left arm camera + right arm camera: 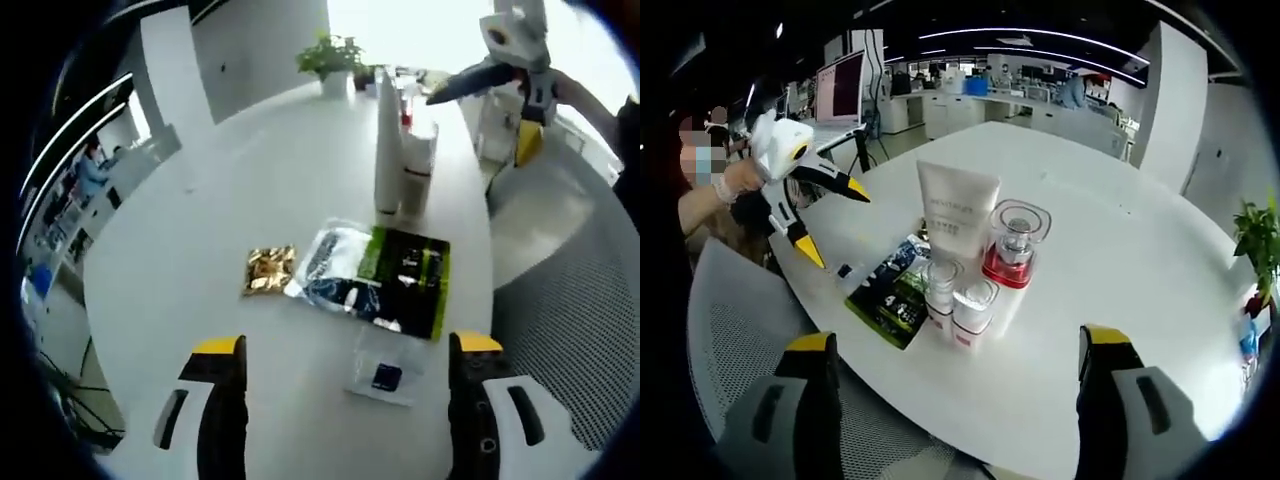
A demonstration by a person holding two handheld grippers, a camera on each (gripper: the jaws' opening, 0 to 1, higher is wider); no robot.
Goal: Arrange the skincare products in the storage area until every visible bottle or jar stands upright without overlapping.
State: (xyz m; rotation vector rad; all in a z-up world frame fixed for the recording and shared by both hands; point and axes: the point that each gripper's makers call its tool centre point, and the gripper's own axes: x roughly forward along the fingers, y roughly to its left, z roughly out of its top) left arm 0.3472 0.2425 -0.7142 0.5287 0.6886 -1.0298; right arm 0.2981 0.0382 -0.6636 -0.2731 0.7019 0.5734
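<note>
White-and-red skincare bottles (970, 300) clustered upright between and ahead of right gripper (955, 345) jaws, both grippers' jaws apart and empty: risks toppling tall tube (957, 215) or red-based jar (1014, 245) if nudged.

Tube (387, 140) hides bottles behind (caps barely showing).
</note>
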